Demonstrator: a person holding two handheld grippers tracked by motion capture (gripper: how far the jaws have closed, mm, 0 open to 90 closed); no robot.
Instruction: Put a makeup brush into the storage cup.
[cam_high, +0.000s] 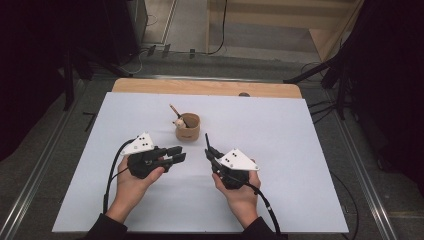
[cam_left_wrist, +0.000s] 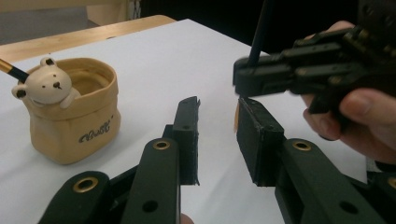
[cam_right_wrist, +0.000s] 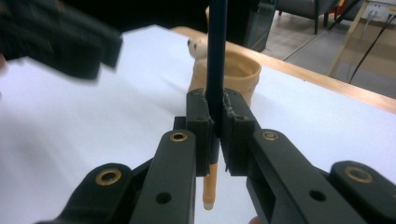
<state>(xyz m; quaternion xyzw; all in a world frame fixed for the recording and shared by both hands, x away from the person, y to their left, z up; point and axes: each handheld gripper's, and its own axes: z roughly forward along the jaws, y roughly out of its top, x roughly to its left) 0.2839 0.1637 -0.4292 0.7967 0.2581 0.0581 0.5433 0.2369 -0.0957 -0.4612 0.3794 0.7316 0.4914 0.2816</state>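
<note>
A tan cloth-look cup (cam_high: 187, 127) with a small bear figure (cam_left_wrist: 46, 86) on its rim stands upright on the white table (cam_high: 300, 150). A pencil (cam_high: 176, 112) leans out of it to the back left. My right gripper (cam_right_wrist: 215, 100) is shut on a dark pencil (cam_right_wrist: 216, 56). That pencil stands nearly upright, and its tan end (cam_right_wrist: 210, 186) hangs below the jaws. In the high view this gripper (cam_high: 208, 152) is right of and nearer than the cup. My left gripper (cam_left_wrist: 217, 116) is open with nothing between its jaws. It lies (cam_high: 179, 153) just left of the right one, fingertips pointing toward it.
A wooden strip (cam_high: 200, 87) runs along the table's far edge. Beyond it lie cables (cam_high: 220, 30) on the floor and dark stands on both sides. A cable trails from each gripper toward the table's near edge.
</note>
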